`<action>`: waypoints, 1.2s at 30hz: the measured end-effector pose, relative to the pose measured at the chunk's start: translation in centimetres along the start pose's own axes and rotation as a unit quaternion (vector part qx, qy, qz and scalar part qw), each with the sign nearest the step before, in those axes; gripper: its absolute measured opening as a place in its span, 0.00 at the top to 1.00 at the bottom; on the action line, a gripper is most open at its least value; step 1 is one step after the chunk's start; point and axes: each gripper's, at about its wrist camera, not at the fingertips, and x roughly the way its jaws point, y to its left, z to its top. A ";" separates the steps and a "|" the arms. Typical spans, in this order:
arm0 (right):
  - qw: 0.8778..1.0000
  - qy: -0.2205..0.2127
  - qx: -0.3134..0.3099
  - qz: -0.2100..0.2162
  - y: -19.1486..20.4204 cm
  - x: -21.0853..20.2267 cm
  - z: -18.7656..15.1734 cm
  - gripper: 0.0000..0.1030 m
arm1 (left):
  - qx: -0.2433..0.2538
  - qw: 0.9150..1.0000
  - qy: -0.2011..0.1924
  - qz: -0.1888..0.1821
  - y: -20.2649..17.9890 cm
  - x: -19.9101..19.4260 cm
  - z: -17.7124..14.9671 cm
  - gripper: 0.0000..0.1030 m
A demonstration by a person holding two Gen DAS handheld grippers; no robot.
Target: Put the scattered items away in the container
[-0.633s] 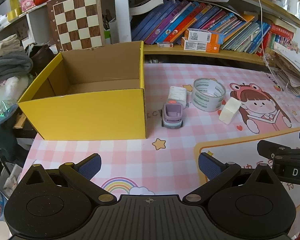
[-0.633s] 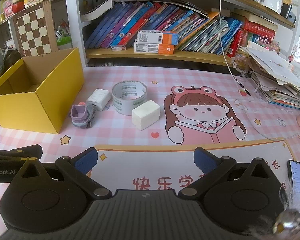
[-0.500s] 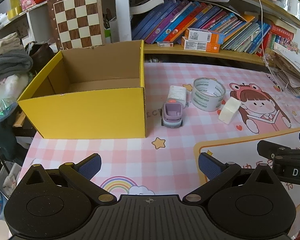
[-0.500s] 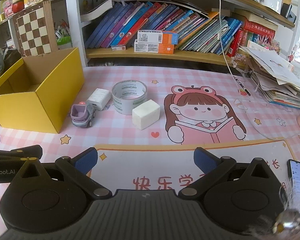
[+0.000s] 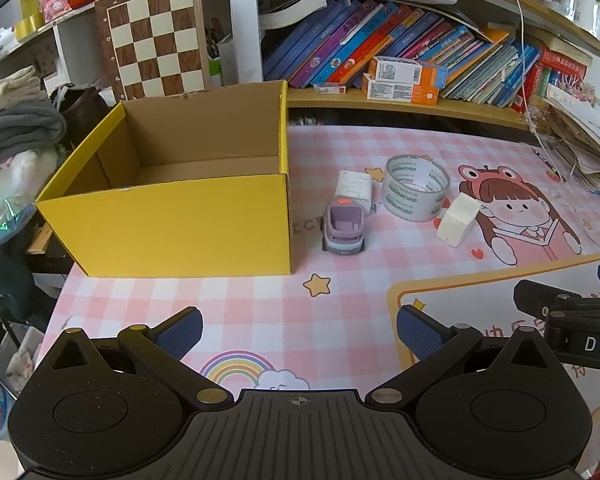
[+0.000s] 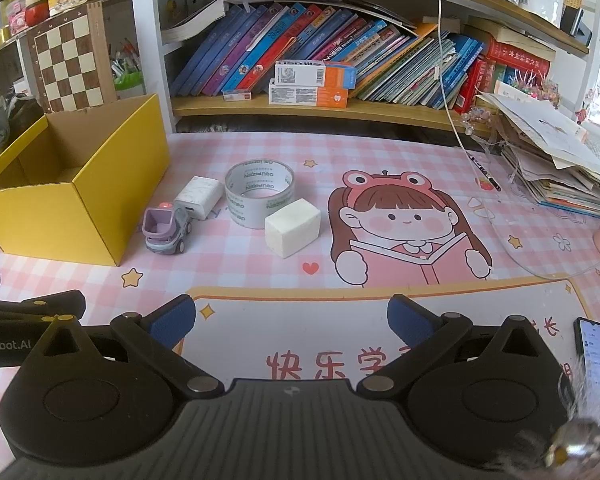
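Observation:
An empty yellow cardboard box (image 5: pixel 172 224) (image 6: pixel 80 208) stands open on the pink checked mat at the left. Just right of it sit a small purple toy truck (image 5: pixel 343 229) (image 6: pixel 166 231), a white power bank (image 5: pixel 354 189) (image 6: pixel 199 197), a roll of clear tape (image 5: pixel 417 189) (image 6: pixel 259 192) and a white foam block (image 5: pixel 458 219) (image 6: pixel 293 227). My left gripper (image 5: pixel 299 332) hovers open over the near mat, in front of the box and truck. My right gripper (image 6: pixel 291 320) is open too, nearer than the block, with nothing between its fingers.
A low shelf of leaning books (image 6: pixel 340 60) and orange-white cartons (image 6: pixel 312 84) runs behind the mat. A chessboard (image 5: pixel 156 40) leans behind the box. Stacked papers (image 6: pixel 556 160) lie at the right, a phone (image 6: pixel 594 356) at the near right. Folded cloth (image 5: pixel 16 132) piles left of the table.
The left wrist view has drifted slightly, so the box and items sit a touch higher in frame. Both grippers stay open; no item has moved.

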 end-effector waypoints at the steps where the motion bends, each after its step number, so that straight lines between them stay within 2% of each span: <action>1: 1.000 0.000 0.000 0.000 0.0 0.0 0.0 0.00 | 0.000 1.000 0.000 0.000 0.1 0.1 0.0 0.00; 36: 1.000 0.007 -0.001 0.004 0.1 0.7 0.2 0.00 | -0.005 1.000 0.004 0.004 0.2 0.5 0.2 0.00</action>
